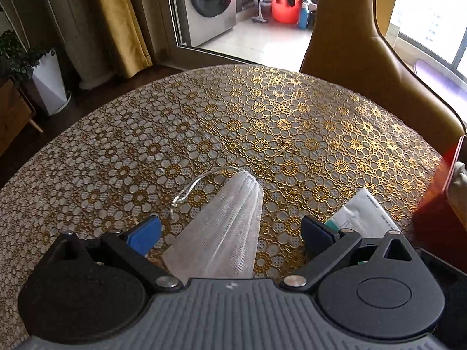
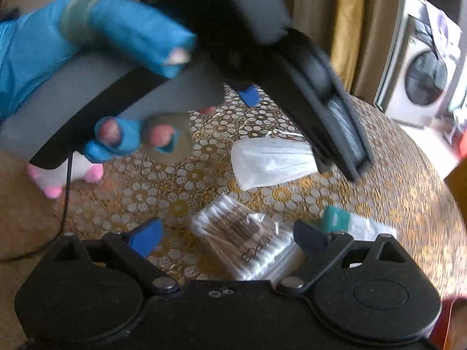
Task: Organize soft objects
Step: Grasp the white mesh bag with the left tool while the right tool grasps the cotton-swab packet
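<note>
A white mesh drawstring pouch (image 1: 226, 230) lies on the gold lace table cover, between the spread blue fingers of my open left gripper (image 1: 230, 234). It also shows in the right wrist view (image 2: 271, 162), under the other gripper body (image 2: 262, 38) held by a blue-gloved hand. My right gripper (image 2: 230, 237) is open and hovers over a clear bag of cotton swabs (image 2: 242, 242). A white packet with a teal end (image 2: 347, 223) lies right of it, also seen in the left wrist view (image 1: 362, 213). A pink and white plush toy (image 2: 61, 175) lies at the left.
The round table (image 1: 262, 122) has a tan chair back (image 1: 364, 58) at its far right edge. A red box (image 1: 443, 192) stands at the right. A potted plant (image 1: 43, 75), curtains and a washing machine (image 1: 210, 3) lie beyond the table.
</note>
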{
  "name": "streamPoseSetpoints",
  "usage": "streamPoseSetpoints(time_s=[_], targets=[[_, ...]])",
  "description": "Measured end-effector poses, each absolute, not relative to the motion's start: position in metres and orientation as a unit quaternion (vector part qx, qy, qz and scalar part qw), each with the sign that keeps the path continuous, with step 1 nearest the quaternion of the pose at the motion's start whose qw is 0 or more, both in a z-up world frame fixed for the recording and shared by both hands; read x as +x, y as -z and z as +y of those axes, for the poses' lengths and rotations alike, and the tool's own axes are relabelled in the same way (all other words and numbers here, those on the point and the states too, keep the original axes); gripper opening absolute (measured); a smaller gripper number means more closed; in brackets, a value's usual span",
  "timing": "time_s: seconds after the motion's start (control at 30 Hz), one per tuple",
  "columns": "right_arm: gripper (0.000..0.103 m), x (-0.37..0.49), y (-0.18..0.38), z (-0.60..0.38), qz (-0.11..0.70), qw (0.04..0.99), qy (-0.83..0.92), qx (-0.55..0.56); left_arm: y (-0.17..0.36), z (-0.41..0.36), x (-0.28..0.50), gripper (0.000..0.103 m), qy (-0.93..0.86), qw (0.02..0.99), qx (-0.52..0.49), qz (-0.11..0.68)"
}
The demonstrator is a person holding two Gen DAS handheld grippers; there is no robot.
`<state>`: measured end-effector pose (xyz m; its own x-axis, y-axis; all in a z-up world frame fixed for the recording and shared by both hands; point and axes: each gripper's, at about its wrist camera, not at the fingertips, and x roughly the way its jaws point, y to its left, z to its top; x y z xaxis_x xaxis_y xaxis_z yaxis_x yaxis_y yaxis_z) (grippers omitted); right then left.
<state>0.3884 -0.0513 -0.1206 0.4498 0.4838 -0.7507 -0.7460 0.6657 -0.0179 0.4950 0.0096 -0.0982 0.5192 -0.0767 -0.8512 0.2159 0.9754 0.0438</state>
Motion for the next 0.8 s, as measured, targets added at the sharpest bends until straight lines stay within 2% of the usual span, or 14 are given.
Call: streamPoseSetpoints(time_s=[0.3, 0.53, 0.7, 0.8], targets=[[0.096, 0.402, 0.142, -0.045, 0.377, 0.811, -0.393, -0.215, 0.123, 0.011, 0.509, 0.102, 0.069, 0.862, 0.065, 0.498], [0.082, 0.397, 0.144, -0.043, 0.368, 0.82, -0.38, -0.219, 0.132, 0.014, 0.509, 0.101, 0.062, 0.864, 0.058, 0.496], [0.074, 0.391, 0.144, -0.043, 0.358, 0.825, -0.375, -0.226, 0.138, 0.015, 0.506, 0.083, 0.054, 0.86, 0.051, 0.505], [0.07, 0.387, 0.144, -0.042, 0.354, 0.827, -0.373, -0.226, 0.14, 0.017, 0.502, 0.08, 0.051, 0.86, 0.045, 0.506]])
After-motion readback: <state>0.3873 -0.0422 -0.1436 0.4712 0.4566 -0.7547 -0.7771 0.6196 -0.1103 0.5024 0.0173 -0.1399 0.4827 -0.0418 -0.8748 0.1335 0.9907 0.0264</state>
